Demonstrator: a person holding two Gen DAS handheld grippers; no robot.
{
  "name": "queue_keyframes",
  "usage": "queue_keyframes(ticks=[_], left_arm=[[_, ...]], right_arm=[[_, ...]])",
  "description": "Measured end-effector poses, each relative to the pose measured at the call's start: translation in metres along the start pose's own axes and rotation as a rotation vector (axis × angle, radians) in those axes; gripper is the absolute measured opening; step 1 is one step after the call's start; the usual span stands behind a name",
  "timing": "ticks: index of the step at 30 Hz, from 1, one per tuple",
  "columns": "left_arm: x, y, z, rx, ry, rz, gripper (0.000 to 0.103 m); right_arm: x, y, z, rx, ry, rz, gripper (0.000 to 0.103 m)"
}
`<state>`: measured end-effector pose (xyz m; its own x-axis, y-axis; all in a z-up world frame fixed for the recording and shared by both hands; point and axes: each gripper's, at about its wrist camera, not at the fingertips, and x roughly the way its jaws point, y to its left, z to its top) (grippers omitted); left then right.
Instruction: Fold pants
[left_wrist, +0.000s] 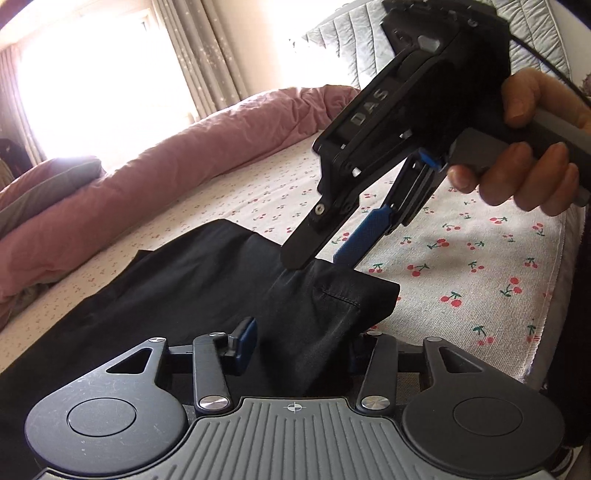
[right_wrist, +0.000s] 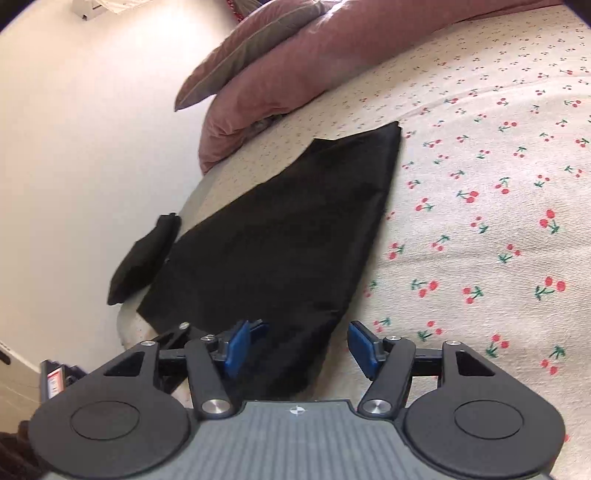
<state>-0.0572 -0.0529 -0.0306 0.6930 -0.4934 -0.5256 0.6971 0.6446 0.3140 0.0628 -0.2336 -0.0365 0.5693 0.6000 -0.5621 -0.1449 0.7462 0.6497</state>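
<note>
**Op:** Black cloth is all I've got in front of both cameras: the pants (left_wrist: 184, 280) lie flat on the cherry-print sheet (left_wrist: 461, 258), close to the near edge of the bed, with one corner rucked up towards me.

**Spotter:** What have the jaws got?

**Op:** The left gripper (left_wrist: 303, 339) stands about half open with a ridge of that corner bunched between its fingers. One blue pad (left_wrist: 244, 332) sits right against the fabric and the other is buried behind it, so I can't tell whether it really bites. The right gripper (right_wrist: 299, 347) is plainly open. Cloth lies between its fingers, but the outer pad (right_wrist: 364, 349) stands clear, over bare sheet.

**Spotter:** And from the left camera?

**Op:** It agrees. The hand (left_wrist: 524, 155) angles the right tool down at the hem corner, with one finger on top of the cloth and the blue one past the edge. It holds nothing.

**Spotter:** So how do we do this cleanly?

**Op:** As I read it, this is the pick-up for a fold. I'd push the right fingers further over the edge so both pads meet cloth, take every layer, then close. The left side should pinch a flat edge, not a bundle; a bunched grip will drag creases in.

**Spotter:** What's the risk?

**Op:** It's thin, slippery-looking fabric, so one layer may slide out. I'd lift both corners level and together.
</note>
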Motion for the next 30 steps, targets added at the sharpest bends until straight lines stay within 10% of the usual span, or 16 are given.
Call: queue_keyframes(ticks=[12, 30], left_arm=[[-0.004, 0.024, 0.004, -0.201, 0.018, -0.033, 0.009], [-0.046, 0.070, 0.002, -0.416, -0.080, -0.048, 0.001]], right_arm=[[0.058, -0.028, 0.074, 0.094, -0.093, -0.044, 0.035], [0.081, -0.004, 0.134, 0.206, -0.244, -0.160, 0.007]])
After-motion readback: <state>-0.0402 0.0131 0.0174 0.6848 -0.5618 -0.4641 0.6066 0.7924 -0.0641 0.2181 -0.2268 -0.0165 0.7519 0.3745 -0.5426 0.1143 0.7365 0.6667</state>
